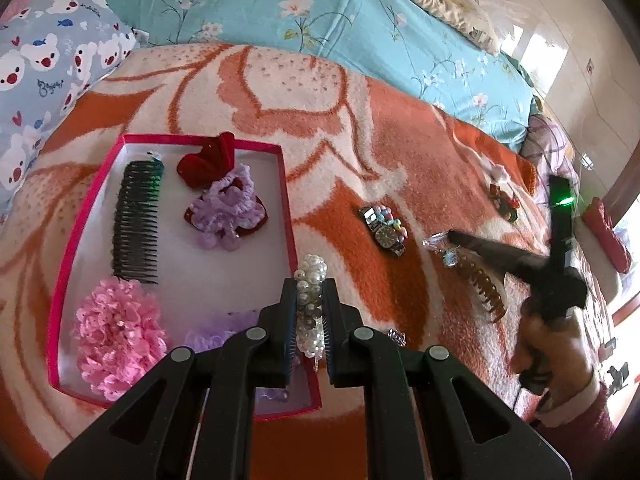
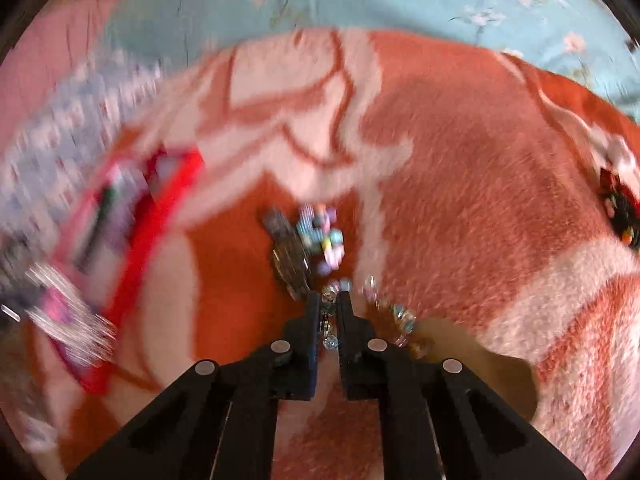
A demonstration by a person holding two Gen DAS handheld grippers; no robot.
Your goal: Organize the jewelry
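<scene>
Clamping a pearl piece (image 1: 310, 308), your left gripper (image 1: 310, 300) has its jaws closed on it from both sides, above the right wall of the tray (image 1: 288, 200). Your right gripper (image 2: 329, 312) has its jaws nearly together with a string of clear beads (image 2: 394, 316) pinched between them; that view is badly blurred, so the grip looks firm but you should treat this as probable only. Those beads trail off to the right of the fingers over a brown claw clip (image 1: 486, 286).

Inside the red-walled tray lie a black comb (image 1: 136, 220) along the left side, a red bow (image 1: 214, 160) at the far end, a lilac scrunchie (image 1: 224, 210) touching the bow, a pink flower (image 1: 120, 336) at the near left, and a pale purple item partly hidden behind your left gripper.

Outside the tray, on the blanket (image 1: 320, 100), a watch (image 1: 386, 234) lies just beside a pastel bead bracelet (image 1: 390, 216), the two touching. In the right wrist view both sit just ahead of your right fingertips. A small dark ornament (image 1: 504, 200) with red and white parts lies well apart toward the far right. A small silver piece (image 1: 397, 336) shows beside your left gripper's right finger.

Beyond the blanket lie a blue floral sheet (image 1: 320, 12) and a bear-print pillow (image 1: 52, 64).
</scene>
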